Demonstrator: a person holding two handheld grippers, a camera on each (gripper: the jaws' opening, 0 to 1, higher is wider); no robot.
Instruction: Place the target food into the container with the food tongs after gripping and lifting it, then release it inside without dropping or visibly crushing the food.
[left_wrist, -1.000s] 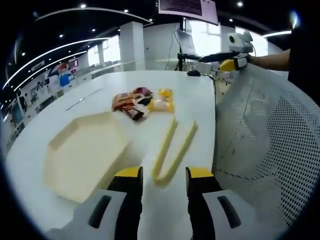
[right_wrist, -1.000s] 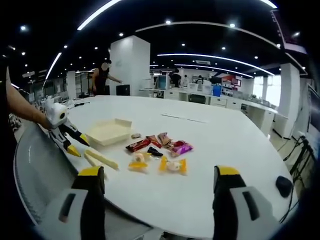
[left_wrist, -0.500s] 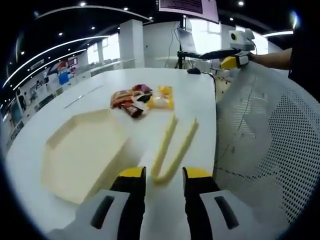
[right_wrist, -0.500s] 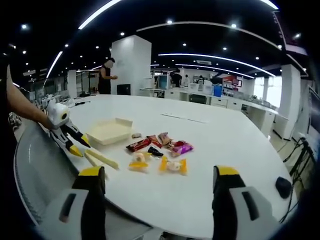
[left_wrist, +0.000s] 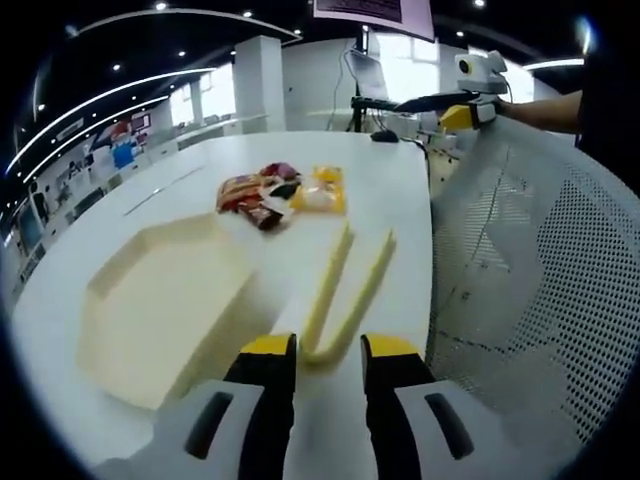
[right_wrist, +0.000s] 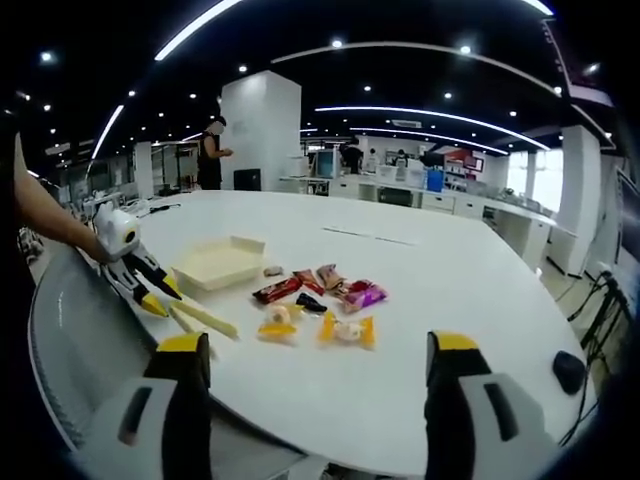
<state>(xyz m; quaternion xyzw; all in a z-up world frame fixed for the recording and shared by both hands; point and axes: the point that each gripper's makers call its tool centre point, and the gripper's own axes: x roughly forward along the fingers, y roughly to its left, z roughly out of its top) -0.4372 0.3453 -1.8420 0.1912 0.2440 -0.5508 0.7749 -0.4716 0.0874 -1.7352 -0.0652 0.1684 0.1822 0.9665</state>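
Left gripper view: left gripper (left_wrist: 315, 365) straddles the food tongs (left_wrist: 345, 290) hinge, jaws spread, ready to grasp; snacks (left_wrist: 283, 190) wait beyond the container (left_wrist: 160, 300). Right gripper (right_wrist: 310, 375) hovers, spread.

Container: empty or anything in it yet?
Empty: the container shows a bare cream floor; the snack packets lie outside it on the table.
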